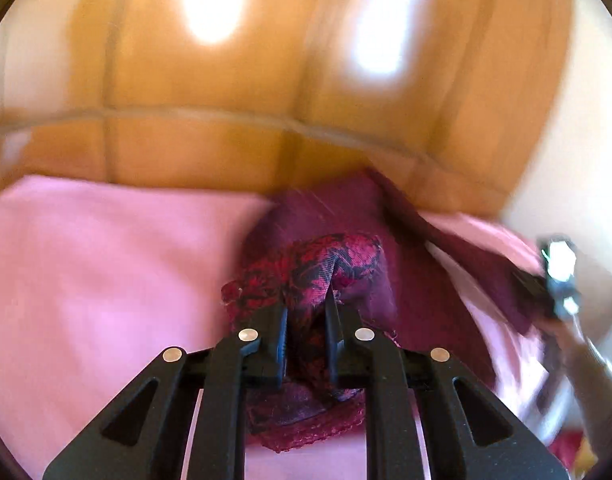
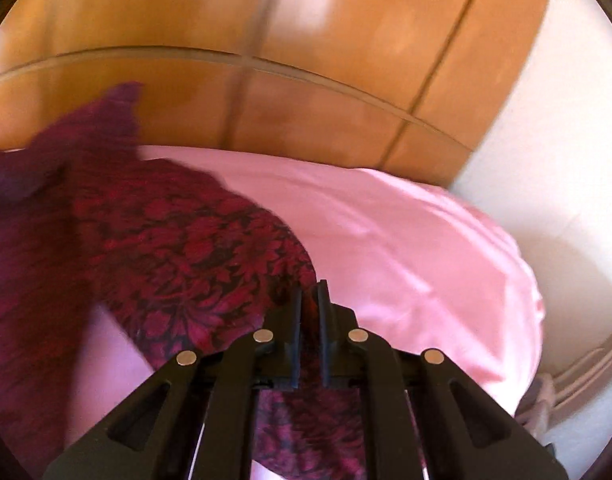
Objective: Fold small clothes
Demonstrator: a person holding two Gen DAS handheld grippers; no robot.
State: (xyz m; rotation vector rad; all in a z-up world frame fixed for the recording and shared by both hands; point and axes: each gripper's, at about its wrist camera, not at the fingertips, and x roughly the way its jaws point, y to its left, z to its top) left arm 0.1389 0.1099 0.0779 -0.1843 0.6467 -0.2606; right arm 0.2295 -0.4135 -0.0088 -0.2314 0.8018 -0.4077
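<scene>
A small dark red garment [image 1: 338,256] with a red-and-black floral print lies partly lifted over a pink sheet [image 1: 86,280]. My left gripper [image 1: 308,308] is shut on a bunched edge of it, and cloth hangs below the fingers. In the right wrist view the same garment [image 2: 186,248] spreads to the left, blurred at its far end. My right gripper [image 2: 311,292] is shut on another edge, jaws almost together with cloth between them. The left wrist view also shows the right gripper [image 1: 538,288], blurred, at the far right, with the plain maroon side stretched toward it.
The pink sheet [image 2: 406,248] covers a bed. Orange-brown wooden panelling [image 1: 226,80] stands right behind it. A white wall [image 2: 566,140] is to the right. A person's forearm [image 1: 598,380] shows at the right edge. Pale cords or cloth [image 2: 578,364] lie beside the bed.
</scene>
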